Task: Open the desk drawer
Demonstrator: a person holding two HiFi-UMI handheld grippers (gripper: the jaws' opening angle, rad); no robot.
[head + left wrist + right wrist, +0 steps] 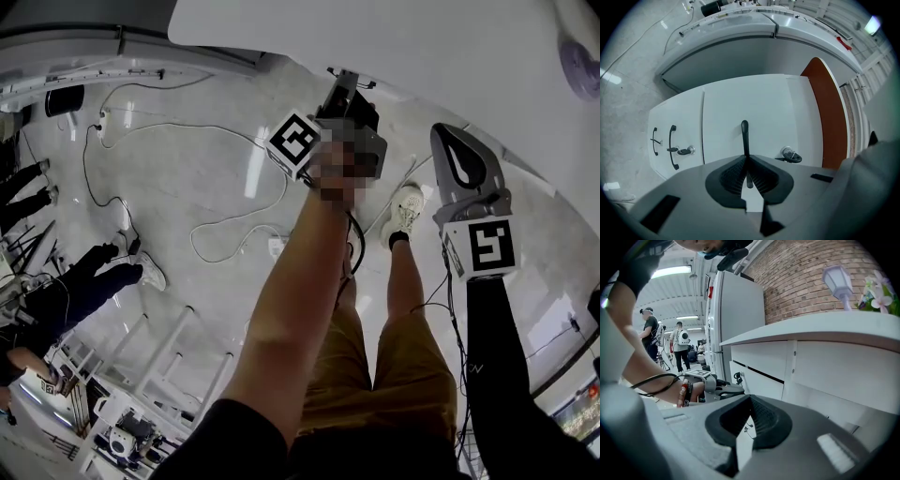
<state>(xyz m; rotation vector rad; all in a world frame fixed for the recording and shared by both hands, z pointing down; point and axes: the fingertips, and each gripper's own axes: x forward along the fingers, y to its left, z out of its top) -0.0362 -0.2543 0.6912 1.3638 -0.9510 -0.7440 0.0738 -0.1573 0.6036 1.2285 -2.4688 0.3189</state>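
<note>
I hold the left hand-held gripper (746, 164) clamped on the black drawer handle (745, 133), centre frame. The drawer (754, 105) appears unopened. Right hand-held gripper (749, 401) is closed and empty. Next move: a straight outward pull.

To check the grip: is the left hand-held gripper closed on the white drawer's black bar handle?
Yes, the left hand-held gripper has its jaws clamped on the black bar handle.

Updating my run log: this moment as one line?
left gripper: shut on drawer handle | right gripper: shut, empty | drawer: looks closed
</note>
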